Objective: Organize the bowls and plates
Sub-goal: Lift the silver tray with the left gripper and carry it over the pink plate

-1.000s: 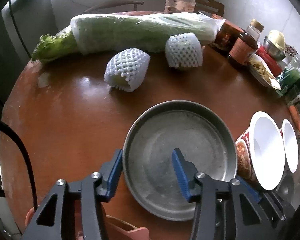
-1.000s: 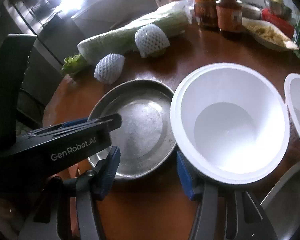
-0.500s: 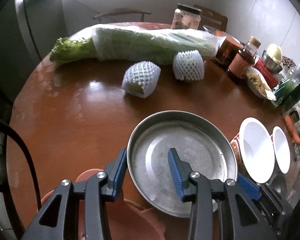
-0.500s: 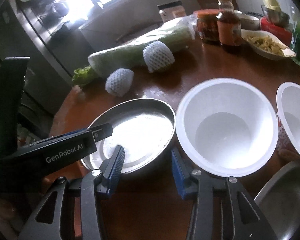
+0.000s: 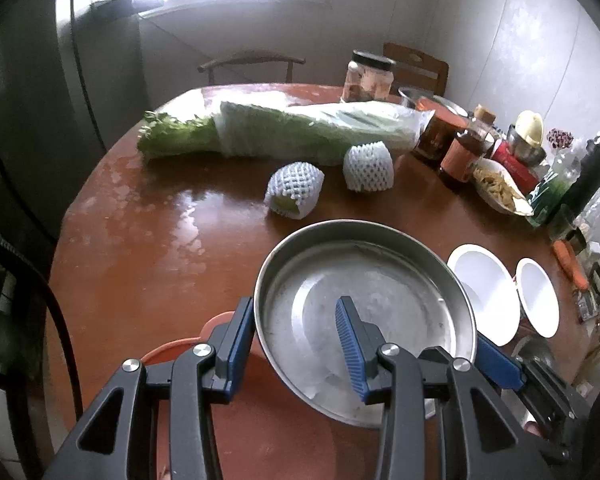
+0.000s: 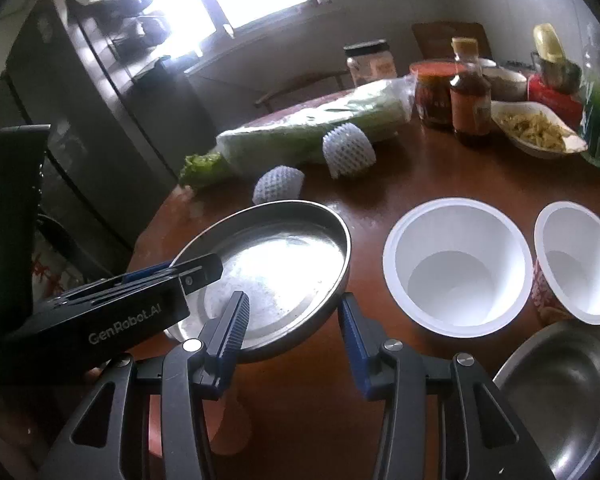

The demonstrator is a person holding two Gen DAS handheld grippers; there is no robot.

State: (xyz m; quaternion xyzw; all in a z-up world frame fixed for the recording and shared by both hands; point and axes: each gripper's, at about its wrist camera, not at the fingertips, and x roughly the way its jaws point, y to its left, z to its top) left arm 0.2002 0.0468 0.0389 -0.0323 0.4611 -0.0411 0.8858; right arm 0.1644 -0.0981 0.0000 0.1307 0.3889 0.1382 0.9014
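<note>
A round steel plate [image 5: 364,300] is lifted off the brown table and tilted. My left gripper [image 5: 296,336] straddles its near-left rim, one blue finger outside and one inside the dish, and holds it. In the right wrist view the plate [image 6: 276,264] hangs above the table with the left gripper's body on its left rim. My right gripper [image 6: 292,320] is open and empty, with the plate's near-right edge between its fingers. Two white paper bowls [image 6: 456,264] [image 6: 576,260] stand to the right. A second steel dish [image 6: 568,392] lies at the bottom right.
An orange plastic bowl [image 5: 236,420] sits under my left gripper at the table's near edge. Wrapped cabbage [image 5: 300,128], two foam-netted fruits [image 5: 296,194] [image 5: 368,166], jars, sauce bottles and a food dish [image 5: 496,192] crowd the far and right side.
The left gripper has lifted the steel plate off the table and drawn it back toward the near edge, over the orange bowl. The right gripper has pulled back from the white bowl.
</note>
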